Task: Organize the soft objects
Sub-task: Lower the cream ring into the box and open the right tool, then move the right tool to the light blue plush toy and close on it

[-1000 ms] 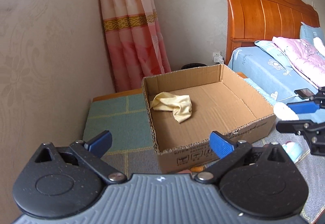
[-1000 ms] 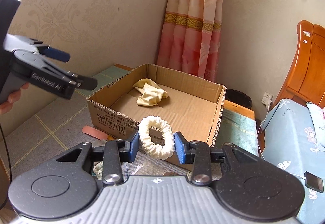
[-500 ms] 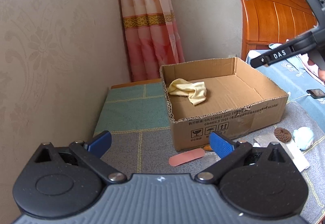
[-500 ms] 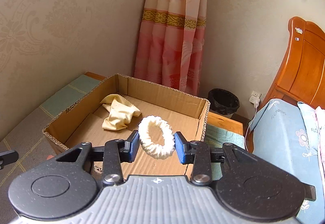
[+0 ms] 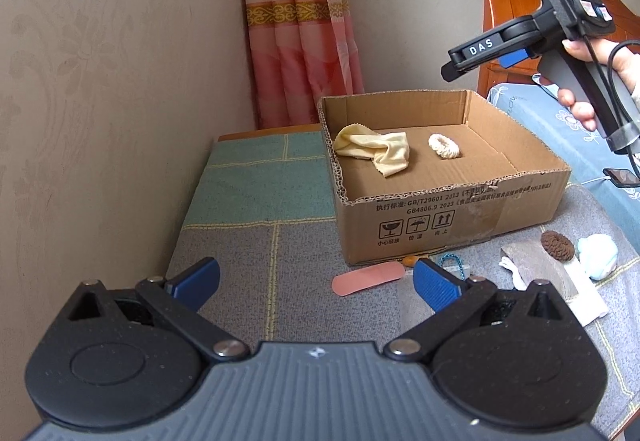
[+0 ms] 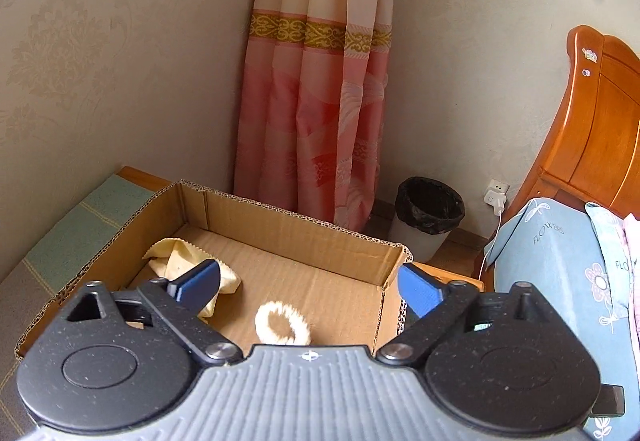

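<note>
A cardboard box (image 5: 460, 213) stands on the mat; it also shows in the right wrist view (image 6: 304, 229). Inside lie a yellow cloth (image 5: 380, 151) and a white fluffy scrunchie (image 5: 444, 146), also seen in the right wrist view as cloth (image 6: 176, 261) and scrunchie (image 6: 282, 327). My right gripper (image 6: 310, 287) is open and empty, held above the box; it also shows in the left wrist view (image 5: 480, 57). My left gripper (image 5: 316, 281) is open and empty, low over the mat in front of the box.
Outside the box on the mat lie a pink strip (image 5: 366, 278), a brown scrunchie (image 5: 557, 244), a pale blue soft item (image 5: 598, 255) and a white cloth (image 5: 576, 289). A bin (image 6: 428, 213) stands by the curtain. A bed (image 6: 560, 261) is to the right.
My right gripper opened and let the white scrunchie drop into the box, then rose above it. My left gripper drew back and turned slightly from the box.
</note>
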`<action>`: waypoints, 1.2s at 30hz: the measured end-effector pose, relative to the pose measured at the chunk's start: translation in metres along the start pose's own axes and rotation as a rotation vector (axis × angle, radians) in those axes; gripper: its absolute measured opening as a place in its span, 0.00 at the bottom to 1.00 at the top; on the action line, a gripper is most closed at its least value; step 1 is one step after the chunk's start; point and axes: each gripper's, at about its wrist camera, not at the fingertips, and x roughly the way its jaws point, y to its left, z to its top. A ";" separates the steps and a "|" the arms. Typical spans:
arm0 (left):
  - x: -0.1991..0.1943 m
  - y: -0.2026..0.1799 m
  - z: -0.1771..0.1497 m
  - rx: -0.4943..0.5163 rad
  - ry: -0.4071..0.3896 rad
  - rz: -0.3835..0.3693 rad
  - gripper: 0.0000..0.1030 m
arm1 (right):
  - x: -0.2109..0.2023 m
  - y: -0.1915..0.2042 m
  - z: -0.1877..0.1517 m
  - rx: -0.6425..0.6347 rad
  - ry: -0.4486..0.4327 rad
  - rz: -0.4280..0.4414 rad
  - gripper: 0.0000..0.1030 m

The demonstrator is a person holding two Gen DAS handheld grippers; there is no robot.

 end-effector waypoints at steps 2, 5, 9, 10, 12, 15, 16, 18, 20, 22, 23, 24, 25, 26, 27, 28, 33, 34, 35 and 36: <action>0.000 0.000 -0.001 -0.003 0.007 -0.006 0.99 | -0.006 -0.001 -0.003 0.003 0.001 0.003 1.00; -0.002 -0.002 -0.001 -0.003 0.013 -0.013 0.99 | -0.017 0.002 -0.009 -0.005 0.010 -0.014 1.00; -0.005 -0.004 -0.003 0.009 0.025 -0.015 0.99 | -0.038 0.008 -0.020 -0.007 0.010 -0.011 1.00; -0.005 -0.005 -0.003 0.013 0.028 -0.014 0.99 | -0.044 0.009 -0.023 -0.004 0.014 -0.010 1.00; -0.007 -0.007 -0.003 0.016 0.028 -0.015 0.99 | -0.054 0.009 -0.030 -0.003 0.018 -0.013 1.00; -0.007 -0.007 -0.004 0.015 0.031 -0.018 0.99 | -0.069 0.010 -0.043 -0.003 0.023 -0.036 1.00; -0.007 -0.007 -0.004 0.013 0.031 -0.018 0.99 | -0.074 0.010 -0.049 -0.003 0.023 -0.048 1.00; -0.005 -0.006 -0.004 0.007 0.037 -0.015 0.99 | -0.084 0.010 -0.060 0.004 0.018 -0.060 1.00; -0.002 -0.006 -0.004 0.005 0.046 -0.009 0.99 | -0.095 0.010 -0.073 0.017 0.016 -0.066 1.00; 0.003 -0.006 -0.005 0.009 0.056 0.001 0.99 | -0.105 0.012 -0.086 0.024 0.014 -0.071 1.00; 0.005 -0.006 -0.005 0.014 0.060 0.007 0.99 | -0.109 0.013 -0.094 0.021 0.009 -0.079 1.00; 0.008 -0.005 -0.005 0.018 0.063 0.011 0.99 | -0.114 0.015 -0.101 0.015 0.006 -0.086 1.00; 0.011 -0.004 -0.005 0.024 0.065 0.012 0.99 | -0.117 0.017 -0.108 0.013 0.006 -0.092 1.00; 0.015 -0.003 -0.005 0.024 0.069 0.011 0.99 | -0.120 0.018 -0.115 0.013 0.010 -0.095 1.00; 0.019 -0.001 -0.005 0.020 0.074 0.002 0.99 | -0.123 0.018 -0.122 0.014 0.016 -0.095 1.00; 0.024 0.000 -0.005 0.011 0.084 -0.008 0.99 | -0.124 0.018 -0.127 0.019 0.020 -0.095 1.00; 0.048 0.002 -0.004 0.000 0.114 -0.021 0.99 | -0.127 0.017 -0.152 0.052 0.046 -0.100 1.00; 0.053 0.002 -0.004 0.005 0.115 -0.021 0.99 | -0.127 0.017 -0.155 0.057 0.049 -0.097 1.00; 0.056 0.001 -0.005 0.008 0.117 -0.023 0.99 | -0.127 0.015 -0.158 0.067 0.055 -0.095 1.00; 0.061 0.000 -0.005 0.010 0.127 -0.024 0.99 | -0.127 0.014 -0.161 0.074 0.057 -0.096 1.00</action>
